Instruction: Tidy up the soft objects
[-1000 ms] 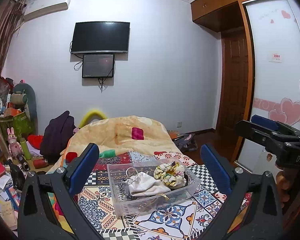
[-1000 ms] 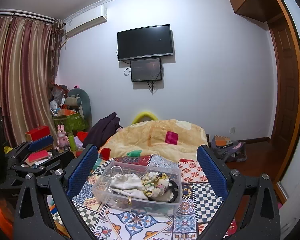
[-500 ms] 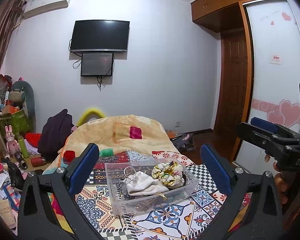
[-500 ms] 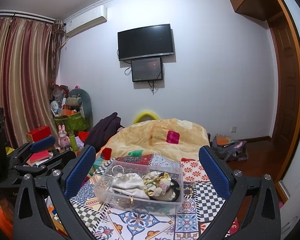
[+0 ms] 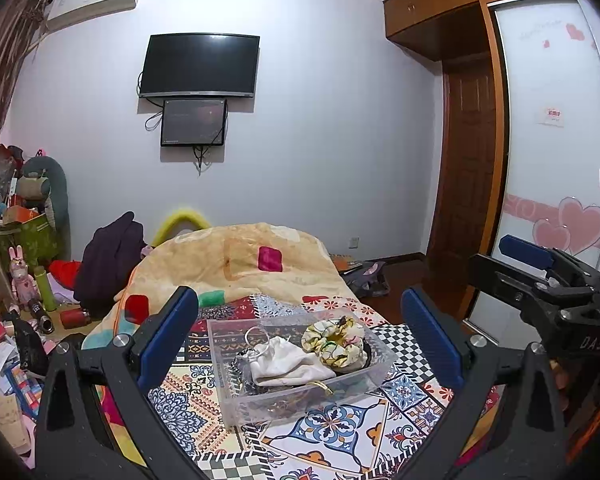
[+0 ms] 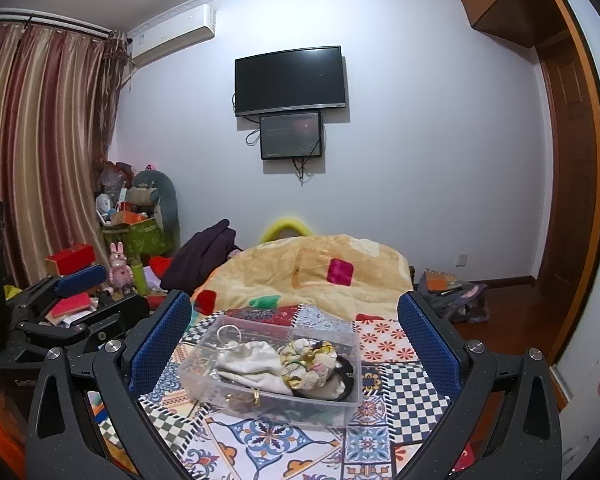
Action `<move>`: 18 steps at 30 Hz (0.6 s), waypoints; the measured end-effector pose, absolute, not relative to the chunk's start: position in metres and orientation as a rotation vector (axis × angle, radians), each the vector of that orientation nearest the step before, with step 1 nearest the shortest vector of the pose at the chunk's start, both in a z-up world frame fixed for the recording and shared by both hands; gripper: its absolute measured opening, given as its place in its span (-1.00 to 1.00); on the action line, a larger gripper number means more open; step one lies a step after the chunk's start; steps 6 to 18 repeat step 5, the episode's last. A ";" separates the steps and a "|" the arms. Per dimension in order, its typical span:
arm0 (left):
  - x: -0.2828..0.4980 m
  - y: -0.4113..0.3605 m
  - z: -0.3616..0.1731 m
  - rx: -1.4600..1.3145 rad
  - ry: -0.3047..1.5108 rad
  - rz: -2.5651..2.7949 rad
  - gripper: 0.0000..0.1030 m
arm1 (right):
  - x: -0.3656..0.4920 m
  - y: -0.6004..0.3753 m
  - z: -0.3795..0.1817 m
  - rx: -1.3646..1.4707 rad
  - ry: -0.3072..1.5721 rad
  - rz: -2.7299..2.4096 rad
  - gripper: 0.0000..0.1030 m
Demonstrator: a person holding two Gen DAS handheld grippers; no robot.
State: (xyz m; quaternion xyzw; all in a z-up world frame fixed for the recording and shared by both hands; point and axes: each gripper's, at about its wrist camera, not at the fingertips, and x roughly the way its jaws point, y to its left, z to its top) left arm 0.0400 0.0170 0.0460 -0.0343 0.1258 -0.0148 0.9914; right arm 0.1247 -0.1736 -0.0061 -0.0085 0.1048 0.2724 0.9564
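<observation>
A clear plastic box (image 5: 236, 408) (image 6: 342, 410) sits on the patterned bed cover. In it lie a white cloth pouch (image 5: 286, 364) (image 6: 252, 362), a floral scrunchie (image 5: 334, 340) (image 6: 308, 360), a black hair band (image 6: 346, 372) and some metal rings. My left gripper (image 5: 300, 344) is open and empty, held above and before the box. My right gripper (image 6: 294, 344) is open and empty, also short of the box. Each gripper shows at the edge of the other's view.
A rumpled yellow quilt (image 5: 252, 264) lies on the bed behind the box. Cluttered toys, boxes and bottles (image 5: 24, 280) crowd the floor on the left. A wardrobe with sliding doors (image 5: 552, 168) stands on the right. A TV (image 5: 199, 65) hangs on the far wall.
Both views have shifted slightly; the box sits a little further from both grippers. Both grippers stay open and empty.
</observation>
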 end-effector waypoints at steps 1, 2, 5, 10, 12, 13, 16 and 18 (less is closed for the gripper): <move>0.040 0.017 0.046 -0.069 0.254 -0.030 1.00 | 0.125 -0.173 -0.006 -0.019 0.214 0.552 1.00; 0.039 0.017 0.046 -0.069 0.255 -0.031 1.00 | 0.125 -0.173 -0.007 -0.020 0.216 0.552 1.00; 0.038 0.016 0.045 -0.064 0.260 -0.033 1.00 | 0.125 -0.174 -0.008 -0.021 0.222 0.550 1.00; 0.038 0.016 0.045 -0.064 0.260 -0.033 1.00 | 0.125 -0.174 -0.008 -0.021 0.222 0.550 1.00; 0.038 0.016 0.045 -0.064 0.260 -0.033 1.00 | 0.125 -0.174 -0.008 -0.021 0.222 0.550 1.00; 0.038 0.016 0.045 -0.064 0.260 -0.033 1.00 | 0.125 -0.174 -0.008 -0.021 0.222 0.550 1.00; 0.038 0.016 0.045 -0.064 0.260 -0.033 1.00 | 0.125 -0.174 -0.008 -0.021 0.222 0.550 1.00; 0.038 0.016 0.045 -0.064 0.260 -0.033 1.00 | 0.125 -0.174 -0.008 -0.021 0.222 0.550 1.00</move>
